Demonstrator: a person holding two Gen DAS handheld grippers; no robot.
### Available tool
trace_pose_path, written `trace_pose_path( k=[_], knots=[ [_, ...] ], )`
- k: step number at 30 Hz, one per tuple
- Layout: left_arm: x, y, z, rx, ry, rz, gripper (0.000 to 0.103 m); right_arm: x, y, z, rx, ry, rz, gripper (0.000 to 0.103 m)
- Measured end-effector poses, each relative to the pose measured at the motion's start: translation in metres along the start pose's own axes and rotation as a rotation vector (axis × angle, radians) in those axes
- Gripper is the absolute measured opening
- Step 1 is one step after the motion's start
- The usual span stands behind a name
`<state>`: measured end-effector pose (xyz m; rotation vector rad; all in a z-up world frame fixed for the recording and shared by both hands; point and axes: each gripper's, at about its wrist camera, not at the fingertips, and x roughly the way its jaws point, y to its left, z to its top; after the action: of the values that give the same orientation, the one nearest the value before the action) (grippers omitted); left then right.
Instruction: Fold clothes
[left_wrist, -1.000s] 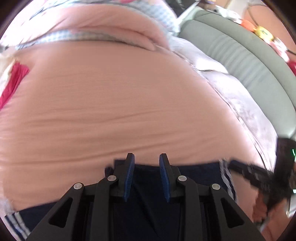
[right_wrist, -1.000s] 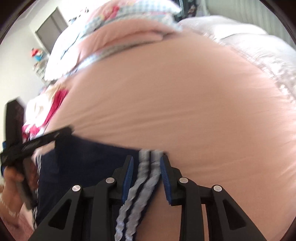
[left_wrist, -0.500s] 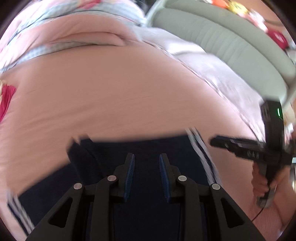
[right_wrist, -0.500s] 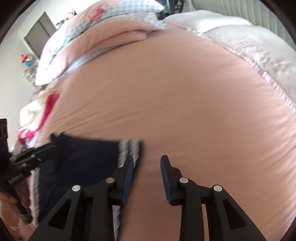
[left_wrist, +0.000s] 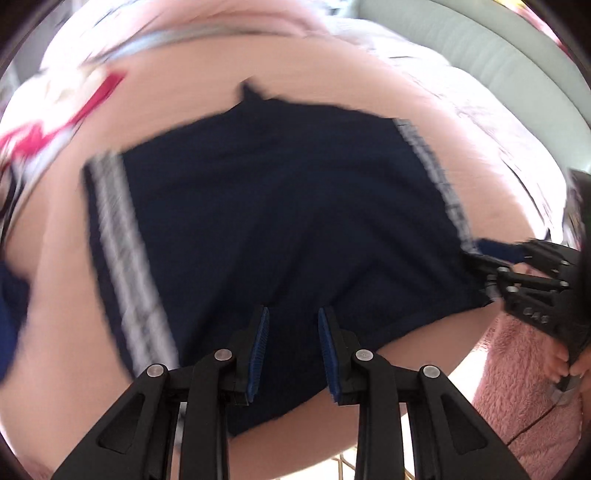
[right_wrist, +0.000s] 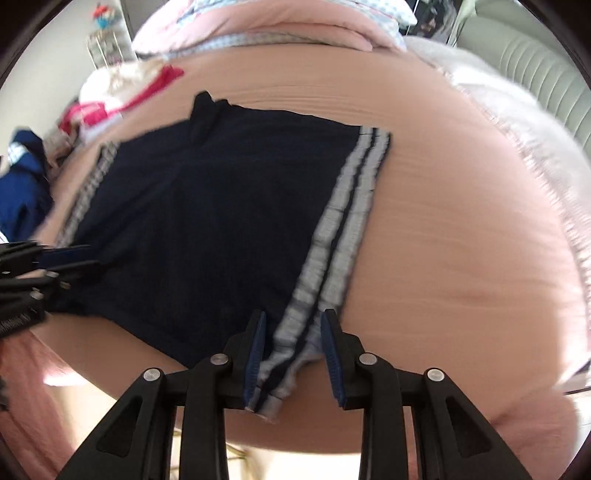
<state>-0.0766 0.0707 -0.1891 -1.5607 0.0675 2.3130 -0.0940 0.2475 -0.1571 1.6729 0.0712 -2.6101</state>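
Left hand-held gripper (left_wrist: 291, 345) sits over the near hem of the navy shorts (left_wrist: 280, 221), dark cloth between its blue pads, though I cannot tell whether they pinch it. Right hand-held gripper (right_wrist: 291, 350) has its jaws opening around the striped side seam (right_wrist: 332, 258), the pads apart from the bunched corner between them. Those shorts lie spread flat on the pink bed (right_wrist: 461, 221) (white stripes down both sides). Other clothes (right_wrist: 110, 99) are heaped near the far left corner, beside the pillows (right_wrist: 277, 33).
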Motion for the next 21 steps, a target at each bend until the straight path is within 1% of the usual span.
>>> trace_pose_path(
  k=[1,2,7,9,10,12,13,14,15,16,17,18,19,20,21],
  knots=[
    [-0.001,0.008,-0.003,-0.026,-0.002,0.004,0.025,0.000,-0.002,0.000,-0.003,0.008,-0.016,0.048],
    [-0.006,0.012,-0.006,-0.047,-0.021,-0.006,0.025,0.000,-0.005,0.000,-0.003,0.016,-0.031,0.049],
    [-0.034,0.030,-0.012,-0.120,-0.133,0.011,0.025,-0.009,-0.028,-0.005,0.174,0.000,0.092,0.049],
    [-0.032,0.032,-0.011,-0.144,-0.127,0.008,0.025,-0.013,-0.037,-0.007,0.249,-0.004,0.142,0.049],
    [-0.030,0.032,-0.012,-0.149,-0.124,0.014,0.025,-0.015,-0.045,-0.012,0.285,-0.004,0.193,0.049],
    [-0.031,0.036,-0.015,-0.156,-0.124,0.005,0.025,-0.011,-0.046,-0.020,0.332,0.008,0.269,0.049],
    [-0.032,0.037,-0.018,-0.165,-0.128,-0.008,0.025,-0.009,-0.048,-0.025,0.338,0.016,0.265,0.046],
    [-0.031,0.038,-0.023,-0.174,-0.133,-0.025,0.025,-0.008,-0.049,-0.028,0.337,0.016,0.246,0.040],
    [-0.033,0.040,-0.026,-0.186,-0.137,-0.039,0.025,-0.008,-0.049,-0.027,0.336,0.018,0.248,0.038],
    [-0.033,0.041,-0.028,-0.191,-0.139,-0.046,0.025,-0.008,-0.049,-0.027,0.335,0.019,0.251,0.030],
    [-0.029,0.040,-0.028,-0.195,-0.138,-0.048,0.025,-0.008,-0.049,-0.026,0.334,0.020,0.253,0.019],
    [-0.029,0.041,-0.030,-0.196,-0.136,-0.054,0.025,-0.008,-0.049,-0.026,0.333,0.022,0.256,0.015],
    [-0.030,0.041,-0.031,-0.191,-0.138,-0.075,0.025,-0.006,-0.047,-0.027,0.339,0.023,0.260,0.013],
    [-0.030,0.040,-0.032,-0.184,-0.135,-0.099,0.025,-0.004,-0.046,-0.029,0.345,0.024,0.263,0.011],
    [-0.028,0.039,-0.032,-0.168,-0.120,-0.135,0.025,0.004,-0.048,-0.021,0.351,0.018,0.259,0.010]
  ],
)
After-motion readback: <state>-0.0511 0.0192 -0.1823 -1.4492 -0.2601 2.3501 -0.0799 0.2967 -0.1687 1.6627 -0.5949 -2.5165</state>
